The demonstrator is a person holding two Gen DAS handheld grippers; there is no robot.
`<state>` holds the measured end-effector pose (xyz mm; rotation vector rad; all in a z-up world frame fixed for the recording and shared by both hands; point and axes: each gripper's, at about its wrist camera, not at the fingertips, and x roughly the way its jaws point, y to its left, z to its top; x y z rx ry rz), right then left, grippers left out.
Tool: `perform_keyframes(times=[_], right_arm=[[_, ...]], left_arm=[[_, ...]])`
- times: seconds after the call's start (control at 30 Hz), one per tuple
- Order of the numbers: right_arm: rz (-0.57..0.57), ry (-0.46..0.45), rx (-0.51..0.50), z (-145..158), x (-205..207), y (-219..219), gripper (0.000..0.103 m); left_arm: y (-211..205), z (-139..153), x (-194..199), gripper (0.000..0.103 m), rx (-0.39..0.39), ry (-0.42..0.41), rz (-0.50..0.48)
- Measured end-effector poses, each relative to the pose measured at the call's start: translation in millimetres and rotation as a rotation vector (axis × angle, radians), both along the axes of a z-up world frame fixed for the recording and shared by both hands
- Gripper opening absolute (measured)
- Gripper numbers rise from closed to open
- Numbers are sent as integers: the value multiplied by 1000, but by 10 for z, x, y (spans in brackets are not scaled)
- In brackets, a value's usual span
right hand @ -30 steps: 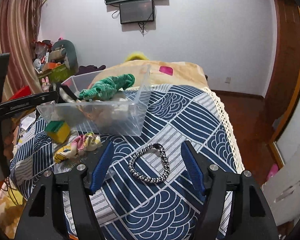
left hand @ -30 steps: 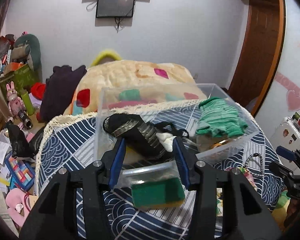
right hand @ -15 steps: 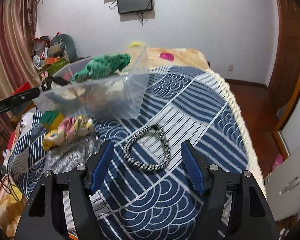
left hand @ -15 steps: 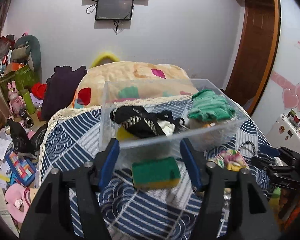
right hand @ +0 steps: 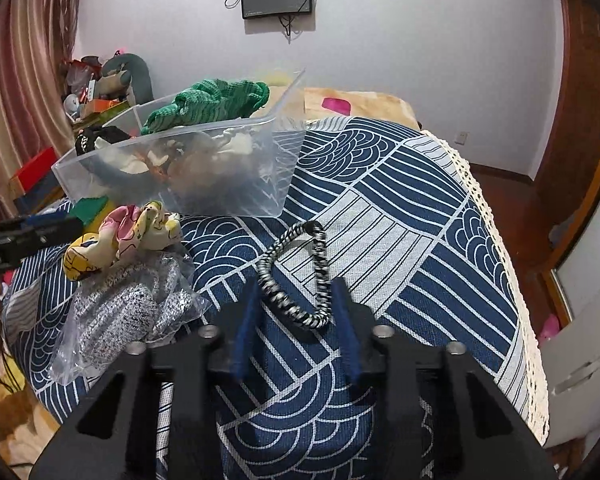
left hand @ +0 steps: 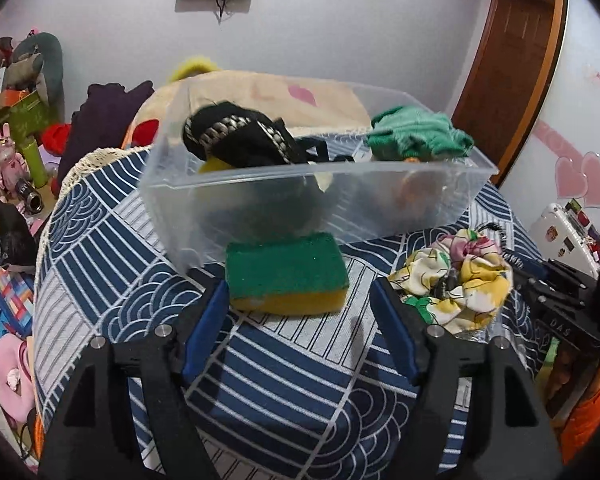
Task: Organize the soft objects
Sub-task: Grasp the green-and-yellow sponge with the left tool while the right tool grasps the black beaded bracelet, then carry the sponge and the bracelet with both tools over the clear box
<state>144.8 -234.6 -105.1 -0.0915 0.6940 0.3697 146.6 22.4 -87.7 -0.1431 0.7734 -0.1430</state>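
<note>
Blue-padded right gripper pinches the braided bracelet; left gripper (jaws spread) flanks the sponge.

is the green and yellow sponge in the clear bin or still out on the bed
Out. The sponge lies on the blue patterned cover, just in front of the clear bin, beyond the open left gripper.

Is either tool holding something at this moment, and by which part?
The right tool is closed on the near end of the braided loop. The left tool is open around the sponge, holding nothing.
</note>
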Motion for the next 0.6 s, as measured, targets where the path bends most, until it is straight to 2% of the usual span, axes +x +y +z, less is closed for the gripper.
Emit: perform_keyframes(times=[0.07,0.1,0.2,0.27,0.5,0.6], right_arm=[[0,2,12,7,7,-31,10],[-2,3,16,14,11,-32,9],[-6,-2,31,33,5,-61,9],[-9,-11,32,49,-8,-67,8],[3,-40,42,129,-66,-37,8],[9,-56,48,198,-76,-16,8]], left_arm=[[-21,-23,32,75,12,-5,14],[-21,-36,50,75,10,-4,21],[0,-83,89,73,-15,2,37],[13,-116,94,65,-20,3,46],[49,-54,-45,62,-8,-37,47],[84,26,-111,62,-27,-58,42]])
